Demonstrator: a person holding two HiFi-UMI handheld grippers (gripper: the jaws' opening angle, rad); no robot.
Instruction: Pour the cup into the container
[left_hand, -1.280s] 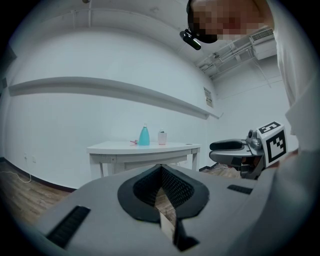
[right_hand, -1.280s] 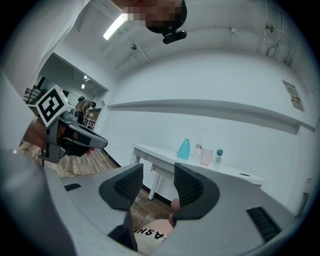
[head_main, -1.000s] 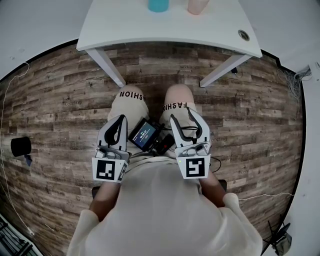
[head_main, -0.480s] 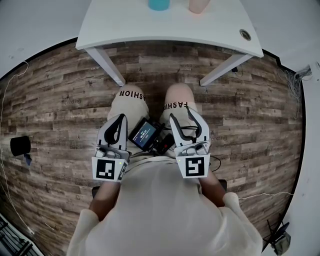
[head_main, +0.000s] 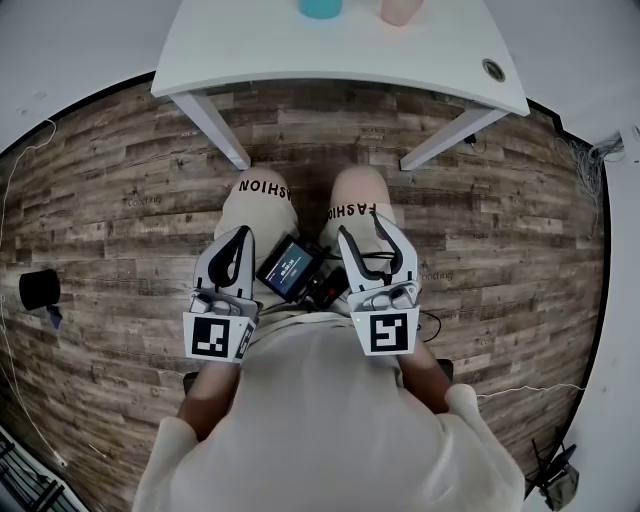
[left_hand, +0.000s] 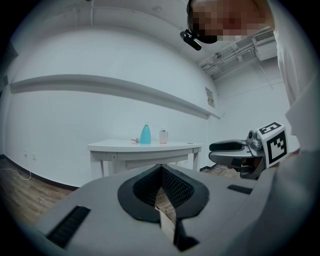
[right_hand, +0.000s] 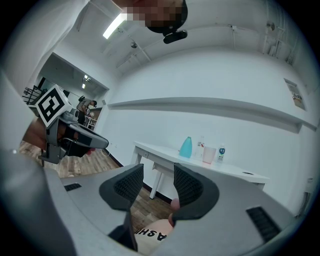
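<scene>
Left tongs (head_main: 241, 234) closed and empty, right tongs (head_main: 365, 228) narrowly apart and empty, both over the knees (head_main: 265, 190). Cup (head_main: 398, 10) right of container (head_main: 320, 8) on far tabletop (head_main: 300, 50).

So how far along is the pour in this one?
Nothing looks done yet. The pink cup and teal container stand apart on the white table, untouched. Nothing is in hand: left gripper shut and empty, right gripper open and empty, both over the person's legs. Reaching, grasping and pouring are all left.
</scene>
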